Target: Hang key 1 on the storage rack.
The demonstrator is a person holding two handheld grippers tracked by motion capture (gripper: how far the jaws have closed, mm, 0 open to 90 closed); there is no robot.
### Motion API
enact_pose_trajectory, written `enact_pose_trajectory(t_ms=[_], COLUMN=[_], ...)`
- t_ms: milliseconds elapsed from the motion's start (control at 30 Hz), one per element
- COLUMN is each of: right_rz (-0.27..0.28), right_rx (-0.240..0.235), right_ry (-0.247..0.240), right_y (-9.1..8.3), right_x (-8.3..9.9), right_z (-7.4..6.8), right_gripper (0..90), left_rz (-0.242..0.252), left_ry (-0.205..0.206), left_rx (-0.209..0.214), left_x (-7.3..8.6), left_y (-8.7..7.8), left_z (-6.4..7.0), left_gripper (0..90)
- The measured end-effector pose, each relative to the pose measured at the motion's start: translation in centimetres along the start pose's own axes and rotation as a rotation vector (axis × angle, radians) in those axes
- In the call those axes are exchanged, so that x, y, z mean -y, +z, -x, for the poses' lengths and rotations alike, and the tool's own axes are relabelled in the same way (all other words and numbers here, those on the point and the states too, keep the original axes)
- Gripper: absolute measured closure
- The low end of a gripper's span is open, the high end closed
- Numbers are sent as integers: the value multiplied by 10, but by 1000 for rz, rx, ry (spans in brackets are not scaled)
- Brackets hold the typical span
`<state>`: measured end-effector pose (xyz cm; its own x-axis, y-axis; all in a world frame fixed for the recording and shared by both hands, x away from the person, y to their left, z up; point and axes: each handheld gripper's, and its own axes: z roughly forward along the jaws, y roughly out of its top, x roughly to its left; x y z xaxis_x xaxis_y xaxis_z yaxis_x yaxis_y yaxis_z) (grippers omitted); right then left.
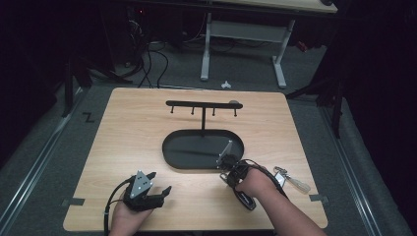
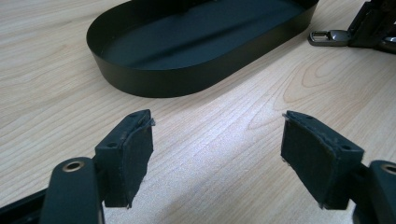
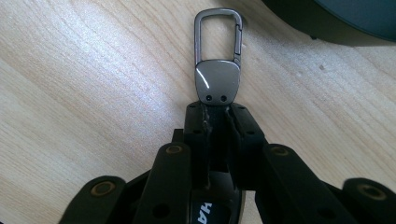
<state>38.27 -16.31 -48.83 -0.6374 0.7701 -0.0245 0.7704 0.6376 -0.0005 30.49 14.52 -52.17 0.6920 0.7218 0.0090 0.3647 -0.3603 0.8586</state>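
The grey metal carabiner clip (image 3: 218, 60), shiny with two small rivets, is pinched in the right gripper (image 3: 217, 114) near the table's front edge; the left gripper (image 2: 217, 158) is spread, holding nothing.

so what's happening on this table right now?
A person works two handheld claws. The right claw is shut on a metal carabiner clip, holding it low over the table beside the black oval tray of the hook stand. The left claw is open, holding nothing. More keyring items lie to the right.
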Motion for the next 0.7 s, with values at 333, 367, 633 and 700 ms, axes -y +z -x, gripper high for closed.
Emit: enact_pose_trajectory(t_ms=[333, 367, 633, 700], right_rz=[39, 45, 103, 143], right_rx=[12, 1, -8, -19], right_ry=[-35, -38, 5, -13], right_y=[-2, -5, -30, -40], right_x=[3, 5, 17, 23], right_z=[-2, 0, 5, 8], right_gripper=[802, 802, 803, 804], left_rz=[-3, -2, 3, 3], left_ry=[-3, -2, 2, 3], left_rx=[6, 6, 7, 8], left_x=[1, 1, 0, 0], left_y=[0, 1, 0, 0], left_z=[0, 1, 1, 1], left_gripper=[258, 258, 258, 258])
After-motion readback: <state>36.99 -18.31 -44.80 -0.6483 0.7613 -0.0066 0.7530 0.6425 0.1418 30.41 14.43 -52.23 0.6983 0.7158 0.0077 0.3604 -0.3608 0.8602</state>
